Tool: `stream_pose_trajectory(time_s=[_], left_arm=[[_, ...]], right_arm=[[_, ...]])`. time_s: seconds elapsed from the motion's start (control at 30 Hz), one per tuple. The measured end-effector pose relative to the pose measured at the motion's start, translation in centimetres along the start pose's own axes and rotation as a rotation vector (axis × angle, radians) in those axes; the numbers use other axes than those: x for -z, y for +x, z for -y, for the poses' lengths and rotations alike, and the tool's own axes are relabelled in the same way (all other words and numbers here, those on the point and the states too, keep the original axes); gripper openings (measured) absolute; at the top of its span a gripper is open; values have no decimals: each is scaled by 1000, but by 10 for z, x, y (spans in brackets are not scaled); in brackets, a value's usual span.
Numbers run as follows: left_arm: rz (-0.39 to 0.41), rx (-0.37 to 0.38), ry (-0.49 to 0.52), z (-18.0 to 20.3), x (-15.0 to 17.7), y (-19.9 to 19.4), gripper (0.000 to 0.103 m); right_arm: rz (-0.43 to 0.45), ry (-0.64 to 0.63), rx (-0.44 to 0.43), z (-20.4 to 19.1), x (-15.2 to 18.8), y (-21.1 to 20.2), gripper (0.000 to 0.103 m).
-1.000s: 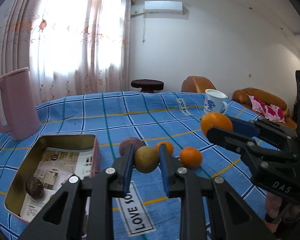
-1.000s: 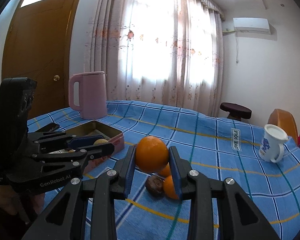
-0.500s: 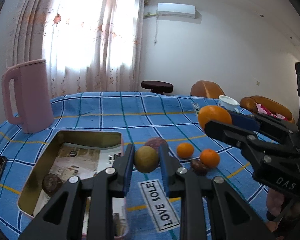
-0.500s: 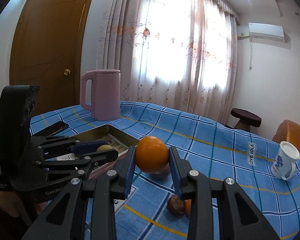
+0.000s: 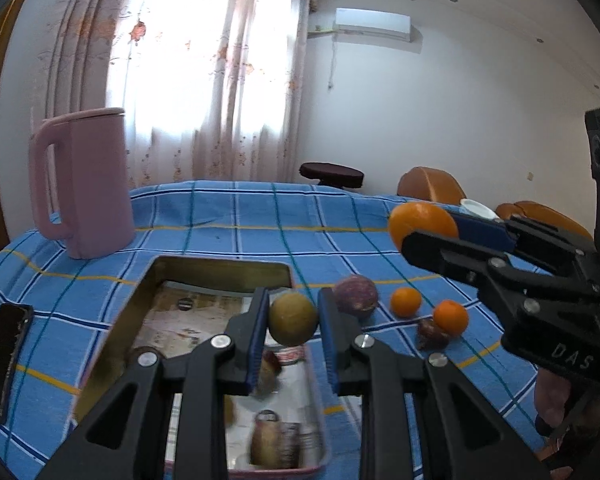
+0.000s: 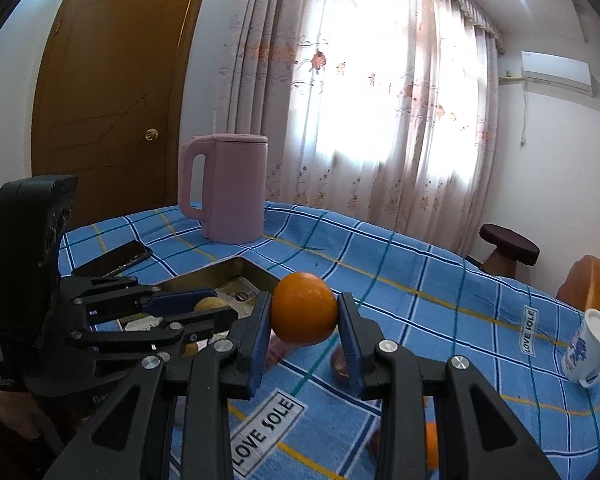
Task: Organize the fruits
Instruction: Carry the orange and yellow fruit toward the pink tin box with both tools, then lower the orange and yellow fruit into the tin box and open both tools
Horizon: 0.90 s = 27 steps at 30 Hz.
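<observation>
My left gripper (image 5: 293, 320) is shut on a round yellow-green fruit (image 5: 293, 318) and hangs over the far right part of the open metal tin (image 5: 216, 270). A dark fruit (image 5: 140, 354) and blurred pieces lie inside the tin. My right gripper (image 6: 304, 316) is shut on a large orange (image 6: 303, 309), right of the tin (image 6: 236, 266); it also shows in the left wrist view, the orange (image 5: 422, 218) in its jaws. On the cloth lie a purple fruit (image 5: 356, 294), two small oranges (image 5: 406, 301) (image 5: 451, 317) and a small dark fruit (image 5: 430, 334).
A pink kettle (image 5: 82, 184) stands behind the tin. A black phone (image 5: 4, 356) lies left of it. A white mug with blue print (image 6: 588, 354) stands at the right on the blue checked tablecloth (image 6: 420, 280). A stool (image 6: 508, 250) and orange chairs stand beyond.
Both grippers have moved left across the table with their fruits. The left one now hangs over the tin instead of beside it. Neither grip has changed.
</observation>
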<state>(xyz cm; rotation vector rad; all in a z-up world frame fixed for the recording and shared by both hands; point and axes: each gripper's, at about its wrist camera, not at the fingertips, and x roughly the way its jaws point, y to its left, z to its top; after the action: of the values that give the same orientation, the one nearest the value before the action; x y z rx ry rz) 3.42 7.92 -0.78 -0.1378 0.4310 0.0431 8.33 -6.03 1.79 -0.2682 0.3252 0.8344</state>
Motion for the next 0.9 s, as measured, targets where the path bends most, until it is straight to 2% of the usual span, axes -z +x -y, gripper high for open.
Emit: stream_pose_trajectory(time_s=[0.4,0.9], left_arm=[[-5,-93,-59,-52,-9,5,26],[-101,-135,-77,-72,-3,29,26]], right_arm=[[-61,1,-78,-22,-3,44,35],[-167,-3,-120,-41,6,94,35]])
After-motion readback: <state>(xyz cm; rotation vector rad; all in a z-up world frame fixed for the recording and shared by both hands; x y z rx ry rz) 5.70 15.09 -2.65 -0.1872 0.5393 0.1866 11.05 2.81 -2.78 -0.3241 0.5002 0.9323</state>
